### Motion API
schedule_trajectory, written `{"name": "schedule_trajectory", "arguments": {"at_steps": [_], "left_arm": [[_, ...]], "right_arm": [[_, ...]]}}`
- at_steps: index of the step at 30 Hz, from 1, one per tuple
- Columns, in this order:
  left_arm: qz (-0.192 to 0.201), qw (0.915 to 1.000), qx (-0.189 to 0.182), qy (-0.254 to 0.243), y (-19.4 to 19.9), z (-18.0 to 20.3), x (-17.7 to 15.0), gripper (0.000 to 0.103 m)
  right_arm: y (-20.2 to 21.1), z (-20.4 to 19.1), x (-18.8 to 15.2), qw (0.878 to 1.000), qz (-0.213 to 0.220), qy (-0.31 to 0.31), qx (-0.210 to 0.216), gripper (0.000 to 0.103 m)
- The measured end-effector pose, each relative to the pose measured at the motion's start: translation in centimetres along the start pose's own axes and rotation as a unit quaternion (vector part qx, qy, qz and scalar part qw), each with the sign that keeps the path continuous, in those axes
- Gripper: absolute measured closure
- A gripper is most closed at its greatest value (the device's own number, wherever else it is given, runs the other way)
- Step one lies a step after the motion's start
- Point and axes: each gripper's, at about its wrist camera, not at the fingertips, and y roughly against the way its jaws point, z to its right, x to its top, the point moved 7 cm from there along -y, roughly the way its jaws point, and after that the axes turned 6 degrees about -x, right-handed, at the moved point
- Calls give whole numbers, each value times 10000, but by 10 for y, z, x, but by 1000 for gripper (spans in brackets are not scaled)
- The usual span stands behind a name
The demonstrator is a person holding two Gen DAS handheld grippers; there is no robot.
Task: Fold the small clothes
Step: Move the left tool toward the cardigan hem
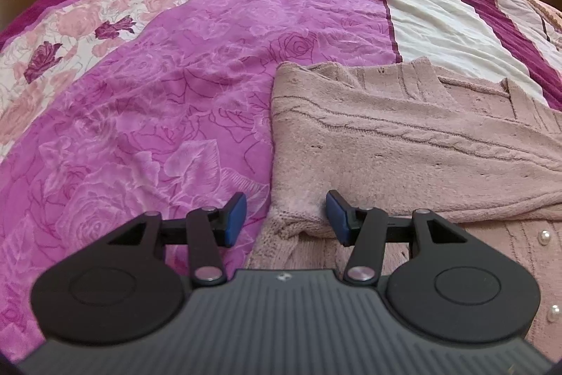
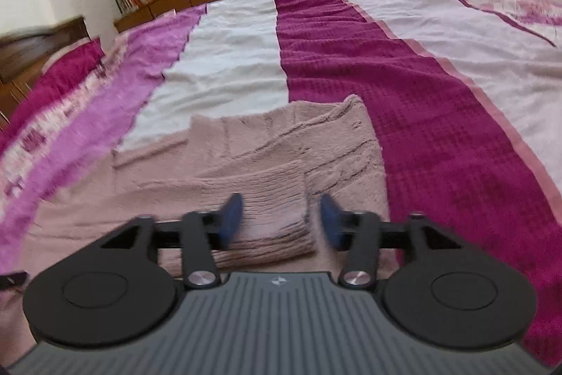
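Knit garment: a dusty-pink cable-knit cardigan (image 1: 404, 143) lies flat on the bed, with both sleeves already laid across its body; pearl buttons (image 1: 544, 237) show along its near front edge.
Bedspread: a magenta rose-print bedspread (image 1: 158, 101) lies to the left of the knit, with white and dark-magenta stripes beyond and to the right of it.
Left gripper: the left gripper (image 1: 285, 219) hovers low over the cardigan's left edge, its jaws spread and nothing between the blue pads (image 1: 234, 217); one pad sits over the bedspread, the other over the folded sleeve's hem.
Folded sleeve, left side: the fold edge runs from near the left gripper away across the body toward the neckline.
Sleeve cuff, right side: in the right wrist view a ribbed sleeve cuff (image 2: 270, 217) lies across the body, directly ahead of the tool.
Right gripper: the right gripper (image 2: 281, 222) is also spread wide and holds nothing; the view is motion-blurred, so whether its pads touch the knit cannot be told.
Step in hand: sleeves look folded in, so the judgement is that both tools are lining up on the near hem for the lengthwise fold.
Next move: likely calls for each tool to pinch a near corner, through all layers, then lift and carry the hem evenly toward the collar.
Risk: the loose sleeves may slide out if the lift is uneven.
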Motion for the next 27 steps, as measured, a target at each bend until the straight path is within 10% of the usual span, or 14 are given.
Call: {"name": "schedule_trajectory", "arguments": {"at_steps": [27], "left_arm": [[-59, 9995, -280, -142, 98, 11, -61, 52]], "right_arm": [[139, -1, -66, 9979, -197, -77, 608, 31]]}}
